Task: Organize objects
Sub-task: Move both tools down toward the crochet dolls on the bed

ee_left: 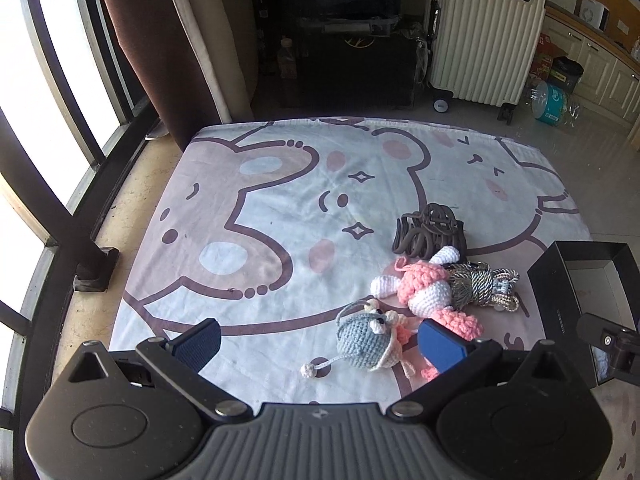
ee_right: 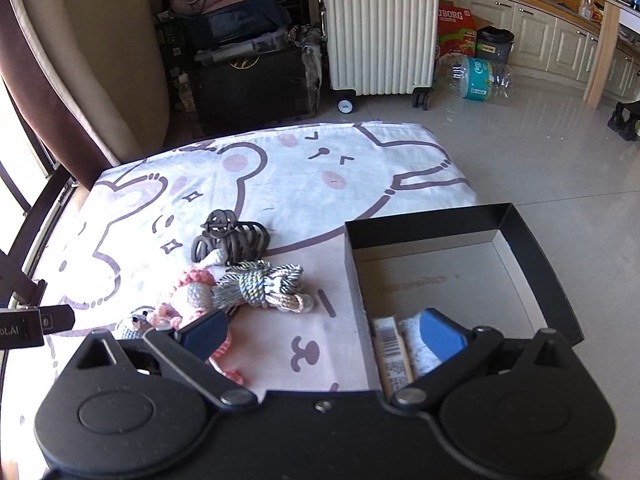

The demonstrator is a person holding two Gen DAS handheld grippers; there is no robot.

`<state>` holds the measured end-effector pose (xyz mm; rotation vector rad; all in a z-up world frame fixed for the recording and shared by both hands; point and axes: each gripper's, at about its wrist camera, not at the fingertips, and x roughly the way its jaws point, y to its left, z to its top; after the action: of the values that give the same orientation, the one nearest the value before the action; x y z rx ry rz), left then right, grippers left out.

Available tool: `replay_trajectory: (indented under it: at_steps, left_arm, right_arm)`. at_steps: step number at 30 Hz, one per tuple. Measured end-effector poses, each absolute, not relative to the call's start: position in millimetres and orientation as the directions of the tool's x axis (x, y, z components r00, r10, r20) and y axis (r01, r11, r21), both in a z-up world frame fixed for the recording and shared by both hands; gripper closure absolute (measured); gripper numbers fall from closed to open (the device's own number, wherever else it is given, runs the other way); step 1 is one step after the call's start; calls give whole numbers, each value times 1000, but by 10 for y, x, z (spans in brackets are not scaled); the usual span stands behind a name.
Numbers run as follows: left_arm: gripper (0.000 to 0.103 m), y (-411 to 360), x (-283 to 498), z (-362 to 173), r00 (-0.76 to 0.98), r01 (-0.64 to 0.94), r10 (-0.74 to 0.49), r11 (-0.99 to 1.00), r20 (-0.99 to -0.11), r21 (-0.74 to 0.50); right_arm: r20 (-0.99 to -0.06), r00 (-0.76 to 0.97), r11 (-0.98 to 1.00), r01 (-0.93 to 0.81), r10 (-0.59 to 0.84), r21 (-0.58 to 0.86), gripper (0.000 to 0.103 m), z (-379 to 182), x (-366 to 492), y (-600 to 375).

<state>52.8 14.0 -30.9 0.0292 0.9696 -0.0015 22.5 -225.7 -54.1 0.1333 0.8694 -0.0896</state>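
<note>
On the cartoon blanket lie a blue-grey crochet toy, a pink and white crochet doll, a bundle of silver-gold cord and brown hair claws. My left gripper is open and empty, its fingers on either side of the blue-grey toy and slightly above it. My right gripper is open and empty, straddling the near left wall of the black box. The box holds a barcoded stick and a white item. The doll, cord and claws lie left of the box.
A cream suitcase and dark cases stand beyond the blanket. A brown curtain and window frame lie to the left. Tiled floor with a water jug is to the right.
</note>
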Motion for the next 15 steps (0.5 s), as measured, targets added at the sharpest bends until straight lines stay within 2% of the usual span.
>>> replay_trajectory:
  at_steps: [15]
  left_arm:
    - [0,132,532,-188,616,58,-30,998,-787,8]
  right_arm:
    - [-734,677,993,43,52,110,0,-192,389,-1970]
